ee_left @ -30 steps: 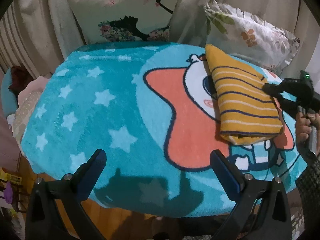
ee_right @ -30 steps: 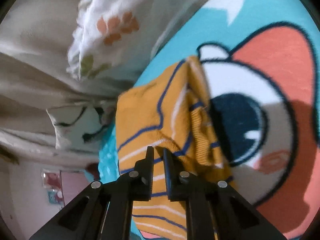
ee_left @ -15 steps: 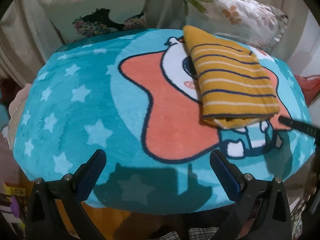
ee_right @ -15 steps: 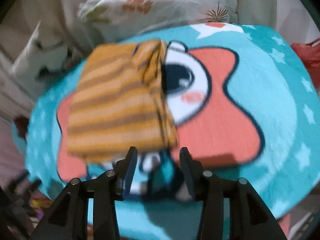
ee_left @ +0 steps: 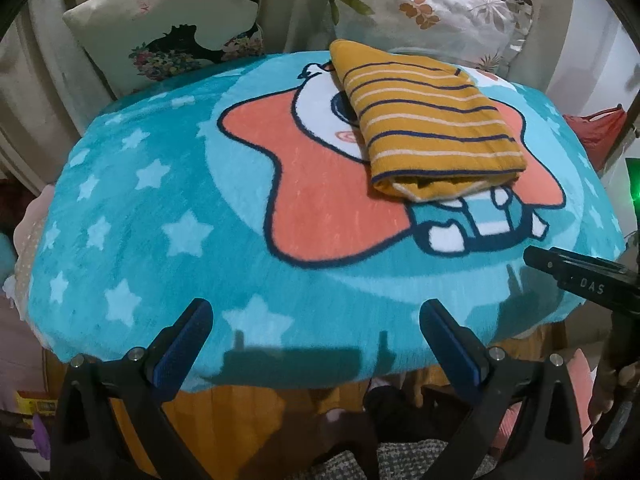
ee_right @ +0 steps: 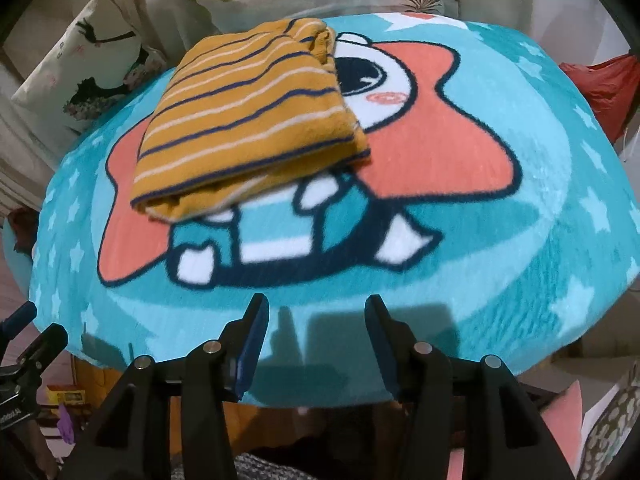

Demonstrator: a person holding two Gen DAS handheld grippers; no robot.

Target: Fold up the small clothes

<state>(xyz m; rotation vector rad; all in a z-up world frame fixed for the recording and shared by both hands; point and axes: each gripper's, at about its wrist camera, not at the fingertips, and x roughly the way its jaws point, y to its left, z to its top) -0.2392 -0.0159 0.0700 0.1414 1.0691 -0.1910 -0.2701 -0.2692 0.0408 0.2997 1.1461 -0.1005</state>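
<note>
- Between the pads of the right tongs (ee_right: 316,340) nothing is caught; they have just been opening and stand released over the near edge of the bench (ee_right: 520,288).
- Left tongs (ee_left: 316,344) gape wide as well, empty, over the same near edge; the right tongs show at their right side.
- Ahead of both, well apart from the pads, the folded striped garment (ee_left: 424,120) lies on the far half of the bench, lying across the cartoon star's face.
- Its near end looks loose, with layers bulging open; I judge that the fold could slacken and spread by itself, being plump, not pressed flat.
- A careless pass of either tongs over it could snag the top layer and drag the bundle apart.
- The plush teal blanket (ee_left: 160,220) over the bench is soft and could shift under a tug.
- Beyond stand two patterned cushions (ee_left: 172,20) against pale drapery; something red (ee_right: 608,84) sits off to the right.
</note>
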